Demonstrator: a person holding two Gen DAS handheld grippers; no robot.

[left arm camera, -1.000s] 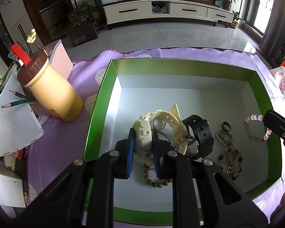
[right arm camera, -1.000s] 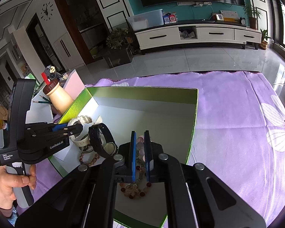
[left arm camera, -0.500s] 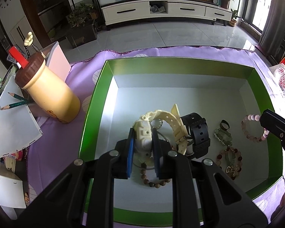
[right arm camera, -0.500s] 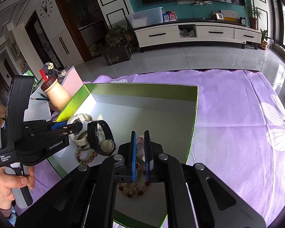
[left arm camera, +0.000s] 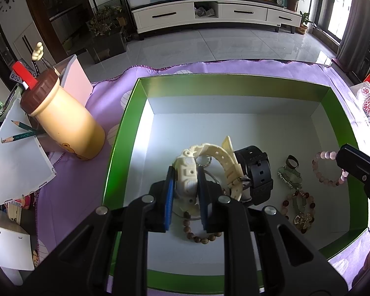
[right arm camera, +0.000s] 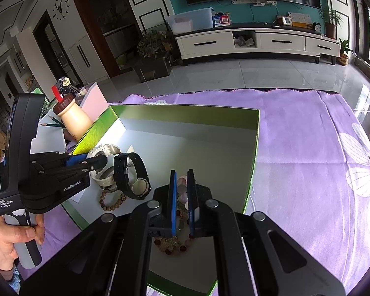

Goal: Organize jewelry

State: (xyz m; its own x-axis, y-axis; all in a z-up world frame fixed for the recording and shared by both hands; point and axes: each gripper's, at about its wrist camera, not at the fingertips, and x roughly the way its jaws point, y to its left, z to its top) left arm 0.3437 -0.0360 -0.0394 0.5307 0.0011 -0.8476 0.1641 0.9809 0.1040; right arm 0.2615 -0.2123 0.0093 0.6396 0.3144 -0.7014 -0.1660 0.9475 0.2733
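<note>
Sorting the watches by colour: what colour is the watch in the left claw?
Cream, almost ivory: the watch, clearest in the left wrist view.

cream watch (left arm camera: 188, 172): matt plastic | box (left arm camera: 125, 133): glossy green card rim | tablecloth (right arm camera: 308, 148): soft purple fleece | floor (right arm camera: 246, 74): glossy tile

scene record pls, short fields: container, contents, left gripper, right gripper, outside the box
container: green box, white inside, on purple cloth
contents: cream watch, black watch, brown bead bracelet, pink bead bracelet, red bead bracelet, green pieces
left gripper: shut on cream watch
right gripper: shut; whether it pinches the pink bead bracelet is unclear
outside the box: cream bottle, pencils
</note>
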